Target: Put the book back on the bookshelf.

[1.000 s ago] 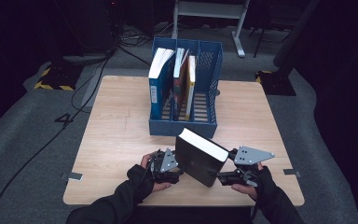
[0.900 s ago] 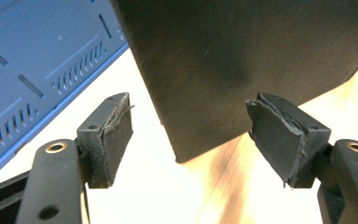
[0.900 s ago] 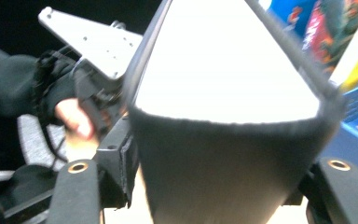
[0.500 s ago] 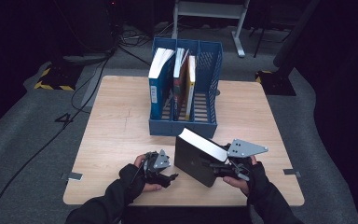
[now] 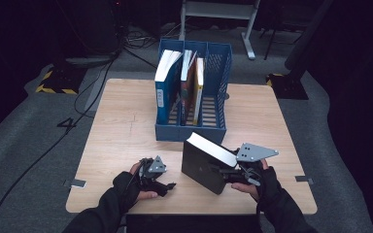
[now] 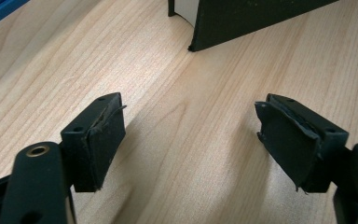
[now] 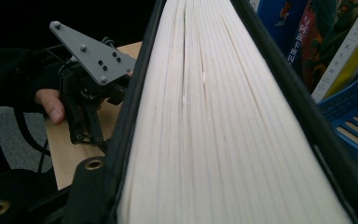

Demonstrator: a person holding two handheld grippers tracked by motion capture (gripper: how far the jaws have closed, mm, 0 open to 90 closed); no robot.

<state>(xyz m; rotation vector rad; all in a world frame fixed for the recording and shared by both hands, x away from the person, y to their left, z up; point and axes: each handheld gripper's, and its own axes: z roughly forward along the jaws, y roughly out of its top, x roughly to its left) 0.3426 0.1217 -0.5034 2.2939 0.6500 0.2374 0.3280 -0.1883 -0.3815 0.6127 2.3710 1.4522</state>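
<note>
A thick black book (image 5: 205, 166) stands tilted on its lower edge near the table's front, page block (image 7: 214, 130) facing up. My right gripper (image 5: 225, 171) is shut on the book from the right, its jaws having just closed in on the covers. My left gripper (image 5: 169, 186) sits low over the wood to the book's left, apart from it. Its jaws (image 6: 191, 135) have just been opening and stand open with only bare table between them. The book's lower corner (image 6: 242, 18) lies a short way ahead of them.
A blue file rack (image 5: 194, 132) stands at the table's middle, just behind the book. A blue book (image 5: 164, 87) and two thinner ones (image 5: 194, 82) stand in its left slots; the right slot (image 5: 218, 92) has free room. The table's front edge (image 5: 189, 211) is close to both hands.
My left gripper has drawn away from the book to the left and toward the front edge, its jaws wider. The right gripper has kept the book tilted in nearly the same place.
</note>
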